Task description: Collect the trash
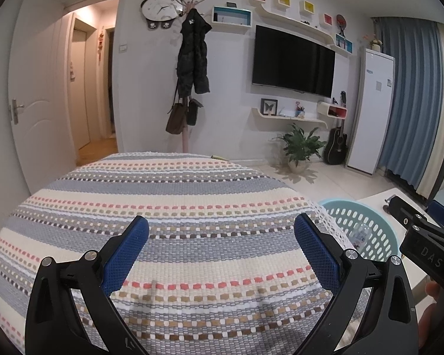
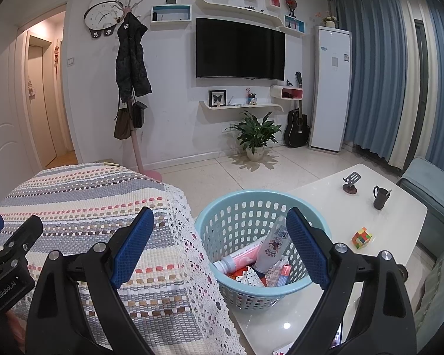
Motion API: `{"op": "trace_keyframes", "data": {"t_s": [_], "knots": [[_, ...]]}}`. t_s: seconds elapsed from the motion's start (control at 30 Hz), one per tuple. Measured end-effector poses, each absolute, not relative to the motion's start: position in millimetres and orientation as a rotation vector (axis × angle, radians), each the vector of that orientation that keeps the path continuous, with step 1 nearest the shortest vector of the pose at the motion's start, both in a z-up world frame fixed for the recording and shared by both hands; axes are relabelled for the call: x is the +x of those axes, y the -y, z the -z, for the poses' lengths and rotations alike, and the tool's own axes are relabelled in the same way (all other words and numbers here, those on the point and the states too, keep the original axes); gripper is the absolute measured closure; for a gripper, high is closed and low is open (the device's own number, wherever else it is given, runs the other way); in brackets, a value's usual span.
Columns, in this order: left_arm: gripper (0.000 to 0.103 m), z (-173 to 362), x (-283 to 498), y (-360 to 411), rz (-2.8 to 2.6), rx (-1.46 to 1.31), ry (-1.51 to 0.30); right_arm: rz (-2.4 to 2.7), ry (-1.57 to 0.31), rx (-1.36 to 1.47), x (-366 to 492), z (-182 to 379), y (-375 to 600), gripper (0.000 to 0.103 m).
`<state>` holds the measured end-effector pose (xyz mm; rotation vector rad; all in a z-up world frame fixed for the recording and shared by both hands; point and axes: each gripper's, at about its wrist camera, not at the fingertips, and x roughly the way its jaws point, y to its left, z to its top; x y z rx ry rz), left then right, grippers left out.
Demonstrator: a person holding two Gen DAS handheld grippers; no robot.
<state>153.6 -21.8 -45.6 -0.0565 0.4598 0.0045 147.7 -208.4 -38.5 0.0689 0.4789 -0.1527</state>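
Our left gripper (image 1: 222,230) had its blue-padded fingers (image 1: 128,254) spread wide with nothing between them, poised over the striped woven cloth (image 1: 174,207) that covered a raised surface. Our right gripper (image 2: 220,224) was likewise spread wide and empty, its left finger (image 2: 133,245) over the lace edge of that cloth and its right finger (image 2: 306,251) in front of the blue basket (image 2: 222,278). The basket stood on the white table (image 2: 393,222), at the table's near left edge and just beside the hanging lace. Inside it we saw the trash: a white squeeze bottle (image 2: 275,242) leaning against the far wall, a pink-and-white tube (image 2: 239,260) lying beside it, and small wrappers (image 2: 260,278) on the bottom. Farther out on the table lay a colour cube (image 2: 361,236) toward the right edge, with a dark mug (image 2: 380,196) and a small stand (image 2: 350,183) toward the far edge.
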Motion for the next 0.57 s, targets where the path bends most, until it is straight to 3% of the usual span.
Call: {"op": "trace_keyframes", "data": {"t_s": [0.57], "knots": [[0.007,41.2,148.7,22.6,-0.020,-0.038,-0.429,0.165,-0.480,0.067,147.3,38.9,209.1,0.016]]}}
